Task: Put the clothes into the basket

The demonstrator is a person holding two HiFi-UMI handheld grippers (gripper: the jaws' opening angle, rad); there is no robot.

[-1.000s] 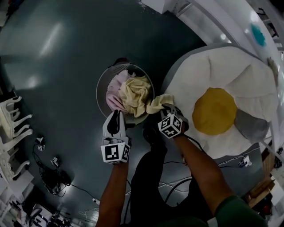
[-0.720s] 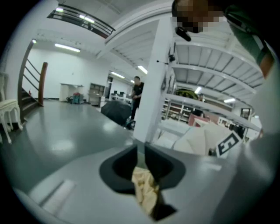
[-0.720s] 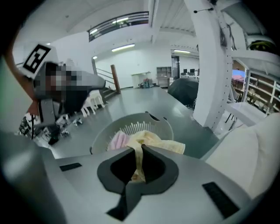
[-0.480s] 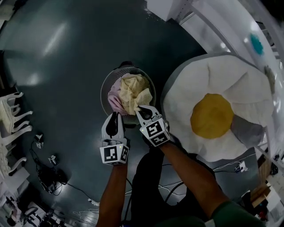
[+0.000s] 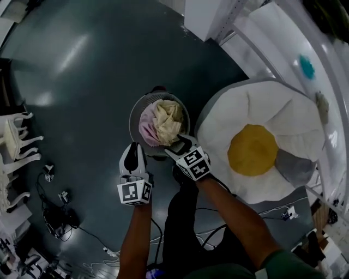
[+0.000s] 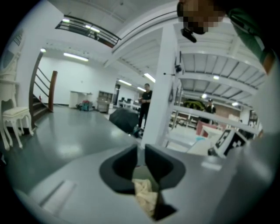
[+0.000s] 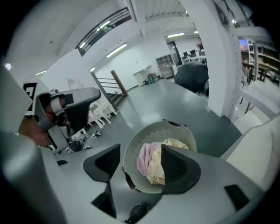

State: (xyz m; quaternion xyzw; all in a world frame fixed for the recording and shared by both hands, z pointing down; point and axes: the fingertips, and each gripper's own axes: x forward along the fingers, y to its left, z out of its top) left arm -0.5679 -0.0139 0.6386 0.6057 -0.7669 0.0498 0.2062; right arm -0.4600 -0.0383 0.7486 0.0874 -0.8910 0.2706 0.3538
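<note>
A round grey basket (image 5: 136,110) stands on the dark floor and holds a pink garment (image 5: 146,128) and a yellow garment (image 5: 167,121). My right gripper (image 5: 178,143) hovers over the basket's near rim. Its jaws are opening and stand wide apart, with nothing between them. Between them, the right gripper view (image 7: 140,151) looks down at the basket (image 7: 173,130) and its clothes (image 7: 153,166). My left gripper (image 5: 132,148) hangs just left of the right one, its jaws together and empty. In the left gripper view (image 6: 141,153), yellow cloth (image 6: 144,194) shows below, through the slot.
A big fried-egg-shaped cushion (image 5: 262,147) lies right of the basket. White chairs (image 5: 16,147) stand at the left edge, and cables and small devices (image 5: 60,210) lie on the floor. White shelving (image 5: 207,16) rises behind. The person's legs are under the grippers.
My right gripper carried the yellow garment from the basket's right rim over the basket and let it go. The garment now lies inside. Both grippers rose.
</note>
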